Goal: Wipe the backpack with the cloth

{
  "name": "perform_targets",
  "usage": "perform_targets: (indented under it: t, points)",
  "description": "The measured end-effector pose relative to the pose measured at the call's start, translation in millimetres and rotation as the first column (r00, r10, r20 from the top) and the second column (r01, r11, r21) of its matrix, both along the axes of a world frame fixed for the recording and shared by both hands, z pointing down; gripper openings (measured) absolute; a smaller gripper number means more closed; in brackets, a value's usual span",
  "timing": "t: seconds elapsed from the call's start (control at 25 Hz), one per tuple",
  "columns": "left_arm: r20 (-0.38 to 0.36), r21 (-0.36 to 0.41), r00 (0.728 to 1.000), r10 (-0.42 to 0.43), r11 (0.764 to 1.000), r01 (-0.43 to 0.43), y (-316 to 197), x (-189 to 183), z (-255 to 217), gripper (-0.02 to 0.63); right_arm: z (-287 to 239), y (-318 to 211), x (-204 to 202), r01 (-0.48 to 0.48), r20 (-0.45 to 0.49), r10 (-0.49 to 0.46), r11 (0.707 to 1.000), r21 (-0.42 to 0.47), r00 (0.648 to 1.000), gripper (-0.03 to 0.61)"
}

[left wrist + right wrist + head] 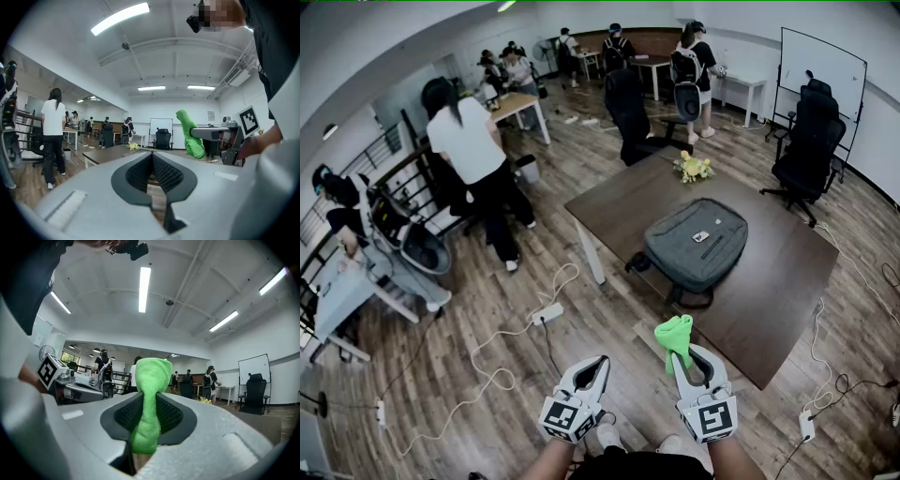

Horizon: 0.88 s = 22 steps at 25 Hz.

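Head view looks down on a dark surface [769, 281] with the grey backpack [696, 242] lying flat near its middle. A bunch of flowers [693, 167] sits beyond it, near the far edge. Both tools are held low over the wooden floor [487, 309], short of the surface and well apart from the backpack.

The right hand-held gripper [680, 354] has its jaws closed on the green cloth [674, 333]. In the right gripper view the cloth is pinched between the ribbed pads, with a rounded fold standing above the tips and the rest hanging below.

The left hand-held gripper [594, 362] is beside it. In the left gripper view its jaws meet at the tips with nothing between them.

A white cable [502, 361] snakes across the floor to the left. Several people stand at desks further back.
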State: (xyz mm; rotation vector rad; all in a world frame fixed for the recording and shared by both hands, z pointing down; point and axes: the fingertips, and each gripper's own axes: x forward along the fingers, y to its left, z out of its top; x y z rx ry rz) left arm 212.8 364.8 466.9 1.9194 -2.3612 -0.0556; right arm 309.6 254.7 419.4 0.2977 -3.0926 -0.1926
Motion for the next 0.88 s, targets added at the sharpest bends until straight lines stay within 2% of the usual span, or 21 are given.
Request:
perform_targets:
  t: [0.48,0.88]
  points:
    - [-0.017,0.007,1.000,-0.008,1.000,0.008,18,-23,9,0.018,1,14,-23,0.014,0.035,-0.012,0.997,-0.074,0.999,0.084]
    - [0.001,0.002,1.000,0.003,1.000,-0.003,39,-75,13,0.018,2,33,-78,0.015,0.077,-0.004,0.989,-0.144,0.997,0.084]
